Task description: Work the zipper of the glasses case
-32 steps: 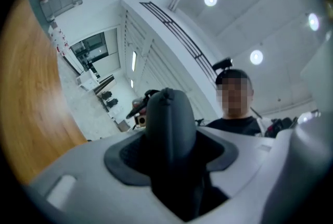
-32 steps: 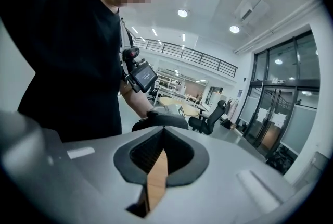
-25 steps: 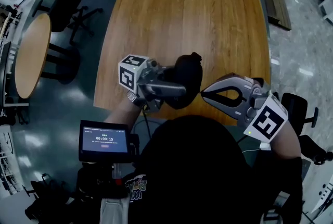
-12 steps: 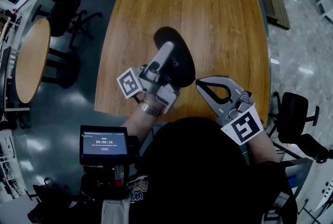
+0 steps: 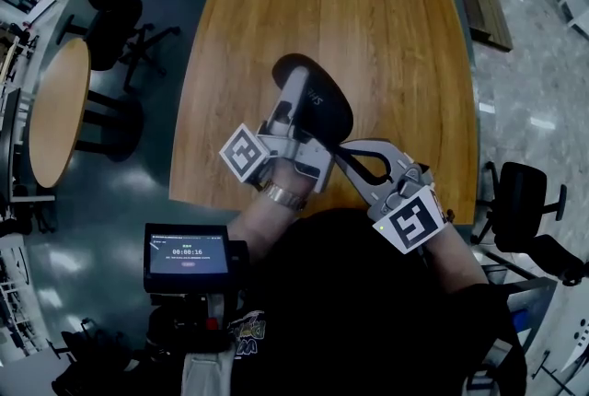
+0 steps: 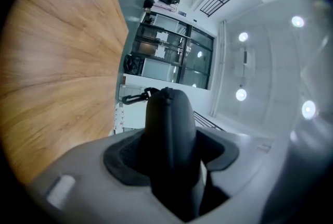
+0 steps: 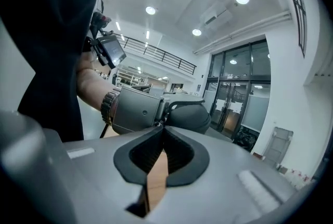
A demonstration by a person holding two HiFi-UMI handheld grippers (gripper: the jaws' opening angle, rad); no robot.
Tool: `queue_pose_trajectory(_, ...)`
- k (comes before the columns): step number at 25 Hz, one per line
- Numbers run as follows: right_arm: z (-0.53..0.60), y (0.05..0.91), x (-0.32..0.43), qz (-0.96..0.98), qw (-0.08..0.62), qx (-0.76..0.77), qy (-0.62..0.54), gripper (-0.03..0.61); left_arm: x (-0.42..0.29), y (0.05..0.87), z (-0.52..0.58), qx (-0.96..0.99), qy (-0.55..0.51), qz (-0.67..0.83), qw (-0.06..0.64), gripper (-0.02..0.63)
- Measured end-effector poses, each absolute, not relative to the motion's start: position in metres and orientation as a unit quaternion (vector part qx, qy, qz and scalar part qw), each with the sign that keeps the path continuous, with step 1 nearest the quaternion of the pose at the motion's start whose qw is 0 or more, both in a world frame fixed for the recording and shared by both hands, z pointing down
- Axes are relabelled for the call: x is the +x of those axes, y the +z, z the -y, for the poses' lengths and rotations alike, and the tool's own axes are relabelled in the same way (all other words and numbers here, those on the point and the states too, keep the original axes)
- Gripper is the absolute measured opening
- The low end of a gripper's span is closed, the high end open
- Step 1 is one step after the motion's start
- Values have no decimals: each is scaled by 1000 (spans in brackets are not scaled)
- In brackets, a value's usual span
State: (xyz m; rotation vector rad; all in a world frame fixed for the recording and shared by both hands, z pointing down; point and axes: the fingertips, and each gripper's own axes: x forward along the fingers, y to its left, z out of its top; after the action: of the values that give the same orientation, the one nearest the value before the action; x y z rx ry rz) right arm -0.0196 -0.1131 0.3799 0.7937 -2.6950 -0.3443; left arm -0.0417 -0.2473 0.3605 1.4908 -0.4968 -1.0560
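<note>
My left gripper [image 5: 293, 95] is clamped on the black case [image 5: 322, 109], which sits over the table [image 5: 396, 35] toward its 6 o'clock edge. My right gripper [image 5: 339, 152] is clenched on nothing, its tips just beside the case at its 5 o'clock.

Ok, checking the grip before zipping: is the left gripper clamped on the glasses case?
Yes, the left gripper has the black glasses case pinched between its pads in the left gripper view.
</note>
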Motion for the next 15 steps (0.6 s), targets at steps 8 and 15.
queue_pose_trajectory(8, 114, 381, 2, 930, 167, 288, -153, 6, -41, 357, 235, 689, -425, 180, 559, 264)
queue_pose_trajectory(15, 137, 370, 44, 926, 77, 368, -41, 6, -39, 357, 217, 724, -397, 157, 542, 258)
